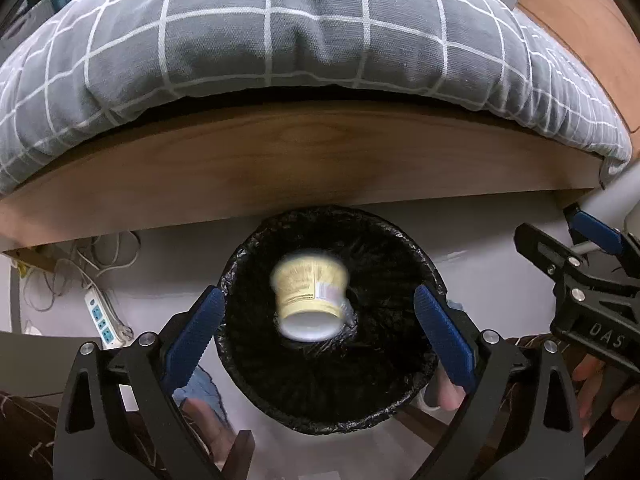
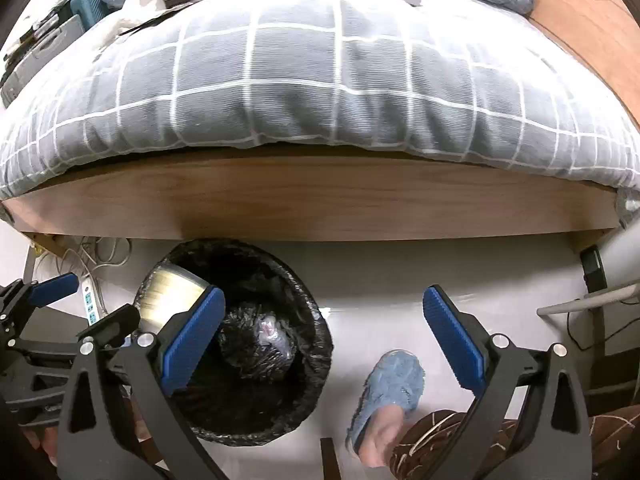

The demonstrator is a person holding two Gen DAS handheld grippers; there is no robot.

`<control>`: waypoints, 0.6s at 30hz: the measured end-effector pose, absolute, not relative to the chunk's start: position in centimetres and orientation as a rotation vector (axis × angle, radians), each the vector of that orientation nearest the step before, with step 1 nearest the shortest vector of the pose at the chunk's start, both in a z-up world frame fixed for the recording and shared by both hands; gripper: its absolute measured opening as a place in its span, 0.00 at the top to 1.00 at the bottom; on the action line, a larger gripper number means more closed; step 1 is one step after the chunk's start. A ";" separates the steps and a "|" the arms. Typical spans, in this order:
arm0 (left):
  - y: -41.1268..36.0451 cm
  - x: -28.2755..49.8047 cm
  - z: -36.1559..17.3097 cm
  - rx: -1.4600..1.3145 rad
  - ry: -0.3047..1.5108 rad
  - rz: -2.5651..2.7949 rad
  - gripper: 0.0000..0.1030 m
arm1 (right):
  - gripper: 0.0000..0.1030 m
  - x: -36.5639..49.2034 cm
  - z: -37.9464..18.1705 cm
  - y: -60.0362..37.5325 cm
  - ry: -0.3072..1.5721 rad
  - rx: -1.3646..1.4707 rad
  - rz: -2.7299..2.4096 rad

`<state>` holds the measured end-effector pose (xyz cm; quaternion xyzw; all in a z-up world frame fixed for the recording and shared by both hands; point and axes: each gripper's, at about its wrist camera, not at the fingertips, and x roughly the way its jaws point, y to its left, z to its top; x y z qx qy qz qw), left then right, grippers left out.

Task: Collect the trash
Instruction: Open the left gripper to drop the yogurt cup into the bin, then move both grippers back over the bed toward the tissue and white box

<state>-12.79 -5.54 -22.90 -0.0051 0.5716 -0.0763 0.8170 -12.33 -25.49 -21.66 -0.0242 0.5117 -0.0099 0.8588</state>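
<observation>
Over the bin (image 1: 328,320), the left gripper (image 1: 320,332) is pointing steeply down with its jaws spread wide and gripping nothing. Between them, clear of both blue pads (image 1: 196,336), a yellow cup (image 1: 310,300) is showing blurred and bottom-up inside the bin's black liner, touching neither pad. Whether it is resting on anything I cannot tell. In the right wrist view the cup (image 2: 170,292) is sitting at the bin's (image 2: 280,400) left rim, partly hidden behind a pad, and some crumpled clear plastic (image 2: 272,332) is lying at the bottom. The right gripper (image 2: 324,344) is also standing wide open and empty, hanging over bare floor (image 2: 380,272) just to the right of the bin, above a foot in a blue slipper (image 2: 394,384). The bin is standing against the wooden bed frame (image 1: 300,168), under a grey checked quilt (image 1: 280,32). A power strip (image 1: 102,320) is lying on the floor to its left.
</observation>
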 end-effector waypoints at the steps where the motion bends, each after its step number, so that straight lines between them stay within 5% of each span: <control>1: -5.6 -12.7 -22.6 -0.005 1.212 -0.158 0.06 | 0.07 -12.3 -21.3 -25.5 1.065 -0.047 -0.018; 18: -4.0 -11.0 -12.8 -0.058 0.989 -0.101 0.06 | 0.07 -10.3 -12.6 -24.5 0.857 -0.067 0.008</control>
